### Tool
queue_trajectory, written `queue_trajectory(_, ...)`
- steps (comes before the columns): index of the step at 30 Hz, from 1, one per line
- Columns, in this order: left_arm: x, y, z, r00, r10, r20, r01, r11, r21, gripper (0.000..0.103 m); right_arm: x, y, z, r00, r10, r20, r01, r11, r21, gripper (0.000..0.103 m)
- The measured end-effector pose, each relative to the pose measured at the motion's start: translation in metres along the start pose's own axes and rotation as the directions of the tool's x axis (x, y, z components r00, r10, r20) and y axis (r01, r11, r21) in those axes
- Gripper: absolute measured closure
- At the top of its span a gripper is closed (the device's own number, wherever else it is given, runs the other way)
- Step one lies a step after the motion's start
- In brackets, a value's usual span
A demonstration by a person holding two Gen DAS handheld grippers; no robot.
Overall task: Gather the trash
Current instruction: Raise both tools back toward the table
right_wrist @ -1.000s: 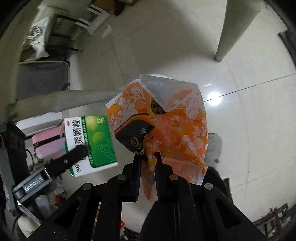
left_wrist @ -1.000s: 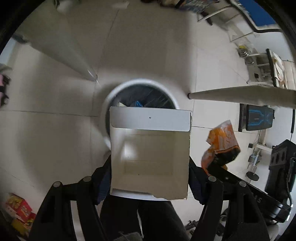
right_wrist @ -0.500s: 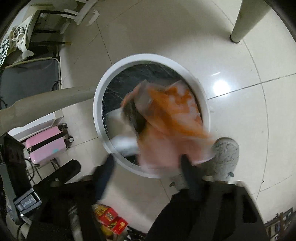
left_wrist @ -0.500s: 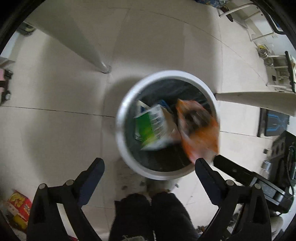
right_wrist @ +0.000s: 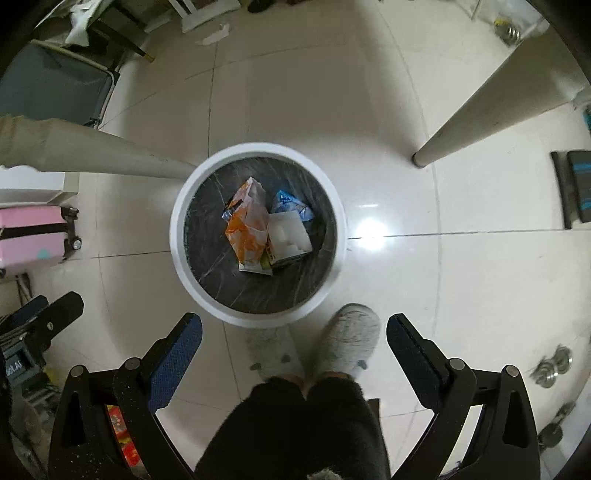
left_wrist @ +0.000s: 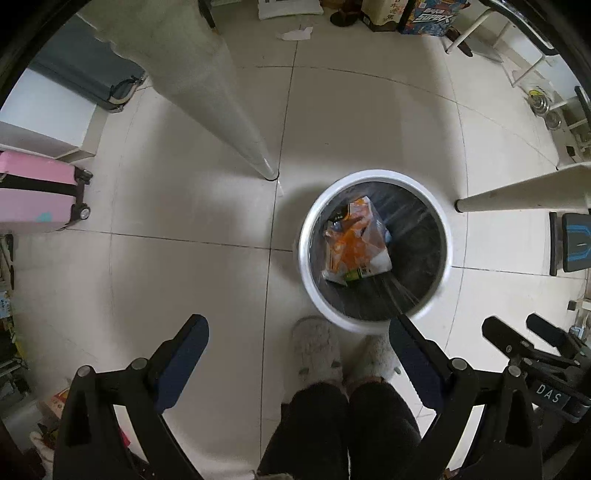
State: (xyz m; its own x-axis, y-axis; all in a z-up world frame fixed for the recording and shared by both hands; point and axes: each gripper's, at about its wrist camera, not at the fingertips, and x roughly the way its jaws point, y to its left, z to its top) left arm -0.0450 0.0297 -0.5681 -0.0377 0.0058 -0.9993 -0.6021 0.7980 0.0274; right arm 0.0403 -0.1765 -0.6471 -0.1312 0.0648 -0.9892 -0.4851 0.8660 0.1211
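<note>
A white round bin (left_wrist: 306,236) with a black liner stands on the tiled floor, below both grippers. Inside it lie an orange snack bag (right_wrist: 245,229), a white-and-green carton (right_wrist: 290,236) and a blue wrapper (right_wrist: 286,199). The left wrist view shows the same orange bag (left_wrist: 351,243) on top of the carton. My left gripper (left_wrist: 295,325) points straight down, open and empty, to the left of the bin. My right gripper (right_wrist: 293,321) hangs over the bin's near rim (right_wrist: 258,319). Its jaws are opening with nothing between them.
Two pale table legs (left_wrist: 236,122) (left_wrist: 517,190) slant down on either side of the bin. A pink suitcase (left_wrist: 33,192) stands at the left. The person's furry slippers (left_wrist: 314,350) rest against the bin's near side. Crumpled paper (left_wrist: 295,34) lies on the floor far off.
The left gripper let go of the carton and the right let go of the orange bag. Both fell into the bin. Both grippers now stand wide, with the bin farther below.
</note>
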Motion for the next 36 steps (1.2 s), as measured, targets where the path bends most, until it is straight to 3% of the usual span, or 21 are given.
queue_trajectory(15, -0.162, -0.004, -0.034, 0.997, -0.060, 0.056, 0.058, 0.998, 0.037, 0.003, -0.205, 0.035, -0.046, 0.996, -0.016, 0.084, 0.018, 1.000, -0.021, 0.002)
queue_trajectory(26, -0.292, 0.010, -0.038, 0.983, -0.077, 0.168, 0.069, 0.996, 0.051, 0.003, -0.353, 0.059, -0.071, 0.988, 0.025, 0.150, -0.022, 0.999, -0.024, 0.002)
queue_trajectory(29, -0.309, 0.010, -0.024, 0.977, -0.060, 0.206, 0.054, 0.998, 0.032, 0.003, -0.386, 0.064, -0.061, 0.985, 0.051, 0.165, -0.047, 0.998, -0.030, 0.002)
queue_trajectory(32, -0.321, 0.003, -0.003, 0.966, -0.040, 0.256, 0.036, 0.999, 0.019, 0.003, -0.408, 0.067, -0.030, 0.985, 0.028, 0.172, -0.014, 0.997, -0.082, 0.002)
queue_trajectory(36, -0.322, -0.011, 0.031, 0.953, 0.002, 0.302, -0.001, 1.000, -0.003, 0.000, -0.416, 0.078, 0.030, 0.979, -0.083, 0.188, 0.128, 0.961, -0.245, 0.002)
